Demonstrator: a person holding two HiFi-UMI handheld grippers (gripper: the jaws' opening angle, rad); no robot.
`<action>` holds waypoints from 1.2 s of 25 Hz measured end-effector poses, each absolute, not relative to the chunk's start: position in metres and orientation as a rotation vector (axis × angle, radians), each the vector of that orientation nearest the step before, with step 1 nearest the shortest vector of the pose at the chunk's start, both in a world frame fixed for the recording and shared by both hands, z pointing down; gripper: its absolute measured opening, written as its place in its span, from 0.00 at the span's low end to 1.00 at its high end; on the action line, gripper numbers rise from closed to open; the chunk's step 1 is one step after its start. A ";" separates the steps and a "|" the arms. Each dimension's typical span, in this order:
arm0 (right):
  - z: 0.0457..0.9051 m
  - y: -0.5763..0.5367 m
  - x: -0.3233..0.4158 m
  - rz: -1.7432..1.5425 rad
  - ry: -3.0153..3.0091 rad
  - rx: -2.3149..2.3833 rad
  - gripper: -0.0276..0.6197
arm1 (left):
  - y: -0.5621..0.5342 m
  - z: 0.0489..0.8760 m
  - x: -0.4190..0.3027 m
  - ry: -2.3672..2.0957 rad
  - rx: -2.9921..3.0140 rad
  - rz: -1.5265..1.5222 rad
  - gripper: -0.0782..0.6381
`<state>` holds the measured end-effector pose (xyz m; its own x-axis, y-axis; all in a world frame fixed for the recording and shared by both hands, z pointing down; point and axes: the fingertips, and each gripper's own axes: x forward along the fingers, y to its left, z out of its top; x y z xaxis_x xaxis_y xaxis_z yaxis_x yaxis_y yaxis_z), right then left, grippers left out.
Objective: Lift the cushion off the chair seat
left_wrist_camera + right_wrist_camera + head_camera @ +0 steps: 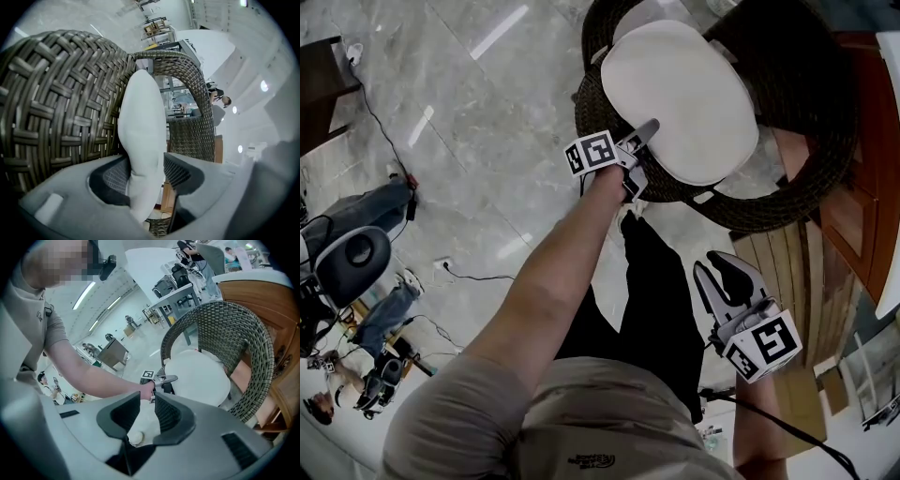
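Wicker chair, head view: the round woven chair carries the pale cushion flat on its seat, with the cushion's near edge at the front rim.
Left gripper, head view: the left gripper reaches to that near edge with one jaw lying over the top. I judge it goes there because the edge is the thin part to bite.
Right gripper, head view: the right gripper hangs well apart from the chair, over the marble floor.
Cushion edge, left gripper view: the edge stands between the spread jaws. They seem to straddle it without pinching yet.
Backrest, left gripper view: the weave curves close behind the cushion, so the free way out looks to be upward and toward the person.
Jaws, right gripper view: they stand apart and empty, with only floor between them.
Open side, right gripper view: the front of the seat is unhemmed.
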<state>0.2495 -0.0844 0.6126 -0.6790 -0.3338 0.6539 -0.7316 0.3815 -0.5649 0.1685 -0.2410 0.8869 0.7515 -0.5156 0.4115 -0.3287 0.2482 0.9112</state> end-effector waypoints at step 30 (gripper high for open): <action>0.566 -0.067 0.224 1.145 -2.252 1.010 0.20 | -0.229 0.795 0.139 -0.716 1.415 -0.195 0.25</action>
